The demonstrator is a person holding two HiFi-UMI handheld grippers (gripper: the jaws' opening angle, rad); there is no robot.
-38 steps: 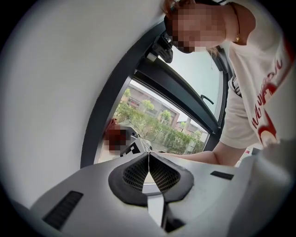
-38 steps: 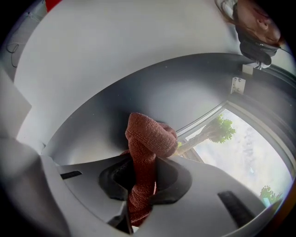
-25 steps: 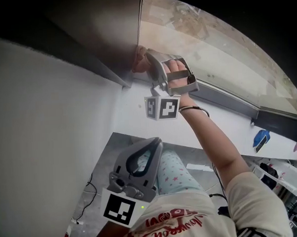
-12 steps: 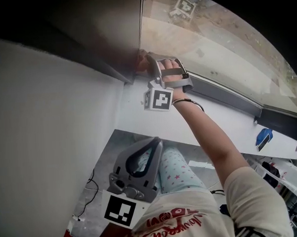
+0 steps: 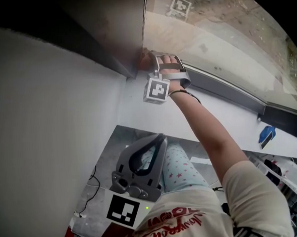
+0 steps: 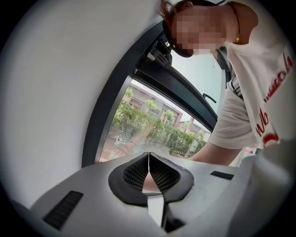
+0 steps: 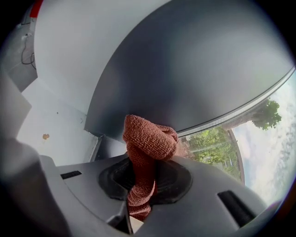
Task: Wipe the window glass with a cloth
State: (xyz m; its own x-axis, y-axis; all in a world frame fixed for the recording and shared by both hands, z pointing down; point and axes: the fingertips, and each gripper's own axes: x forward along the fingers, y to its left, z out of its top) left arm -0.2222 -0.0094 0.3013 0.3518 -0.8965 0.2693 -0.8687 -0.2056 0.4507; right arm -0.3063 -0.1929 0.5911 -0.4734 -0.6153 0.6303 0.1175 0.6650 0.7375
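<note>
Your right gripper (image 7: 143,173), clamped on the rust-red cloth (image 7: 149,136), has crept up into the lower corner of the window glass (image 5: 208,31), upper centre, so wiping continues there. Your left gripper (image 6: 148,163) hangs closed, empty, lower centre.

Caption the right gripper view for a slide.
Right tool clamps a bunched rust-red cloth, held close to the window glass.
</note>
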